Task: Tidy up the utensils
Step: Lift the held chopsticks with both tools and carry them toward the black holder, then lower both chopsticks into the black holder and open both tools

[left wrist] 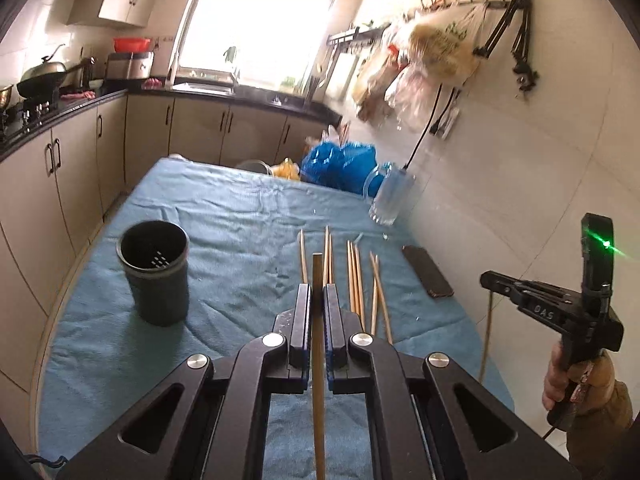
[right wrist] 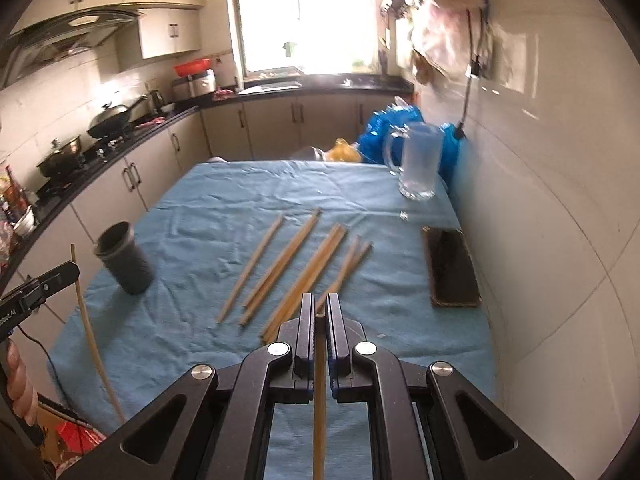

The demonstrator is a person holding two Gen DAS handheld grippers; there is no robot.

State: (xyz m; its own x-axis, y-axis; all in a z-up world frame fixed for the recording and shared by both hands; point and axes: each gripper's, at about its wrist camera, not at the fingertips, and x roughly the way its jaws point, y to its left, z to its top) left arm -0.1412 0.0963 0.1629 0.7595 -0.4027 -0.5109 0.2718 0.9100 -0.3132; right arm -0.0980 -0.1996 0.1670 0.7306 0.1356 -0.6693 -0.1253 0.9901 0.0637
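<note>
The left gripper [left wrist: 317,294] is clamped on a single wooden chopstick [left wrist: 318,360]. In the left wrist view the stick runs up the centre of the frame between the two blue-lined pads, and its blunt tip stands out beyond the fingertips.

The right gripper [right wrist: 319,304] is likewise clamped on a second chopstick [right wrist: 319,392], held along the centre line of the right wrist view, with only a short tip showing past the fingertips.

Both grippers are above the blue tablecloth [right wrist: 224,184], clear of its surface.

The loose chopsticks [right wrist: 296,264] lie flat on the cloth in the middle of the right wrist frame, in roughly parallel groups slanting from lower left to upper right. In the left wrist view they sit just beyond the jaws, at centre and right of centre.

The dark utensil holder [left wrist: 154,272] stands upright on the cloth at the left of the left wrist frame, well apart from the loose sticks. Its opening is visible and perforations show inside.

A dark phone [right wrist: 450,266] lies flat at the right of the right wrist frame, near the wall. A clear glass mug [right wrist: 418,160] stands above it in the frame, at the far right edge of the cloth, with blue plastic bags [left wrist: 340,164] behind it.
</note>
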